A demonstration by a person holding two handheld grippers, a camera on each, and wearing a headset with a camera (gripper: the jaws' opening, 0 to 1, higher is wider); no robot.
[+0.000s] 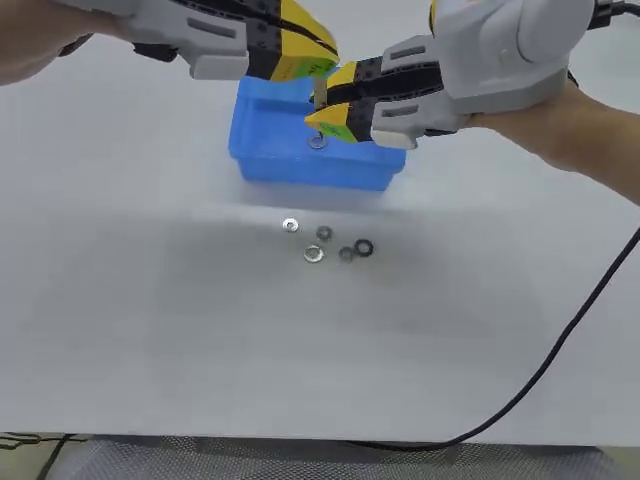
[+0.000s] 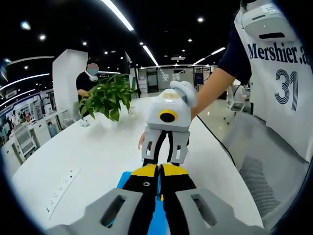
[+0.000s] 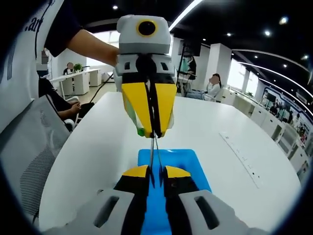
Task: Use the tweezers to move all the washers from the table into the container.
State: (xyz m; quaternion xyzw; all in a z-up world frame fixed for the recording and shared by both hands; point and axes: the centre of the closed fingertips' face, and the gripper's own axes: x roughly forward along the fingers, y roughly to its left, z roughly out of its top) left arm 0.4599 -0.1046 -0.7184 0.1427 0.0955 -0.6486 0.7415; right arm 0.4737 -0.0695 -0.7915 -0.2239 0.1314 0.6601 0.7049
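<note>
Cable [image 1: 560, 350] crosses the near counter [image 1: 150, 330] corner. Five loose washers [image 1: 323, 240] are clustered just in front of the blue container [image 1: 300, 165], on the person's side. Right tongs [image 1: 333, 118] are clenched on the tweezers [image 3: 154, 156], long axis straight out along the jaws and tips angled down. One held washer [image 1: 317, 142] hangs at the tweezer tips over the container, just inside the front wall, so release should drop it in. Left tongs [image 1: 310, 50] are closed, tips at the tweezers' far end; contact unclear. For the next pick the cluster is nearer the right tongs.
</note>
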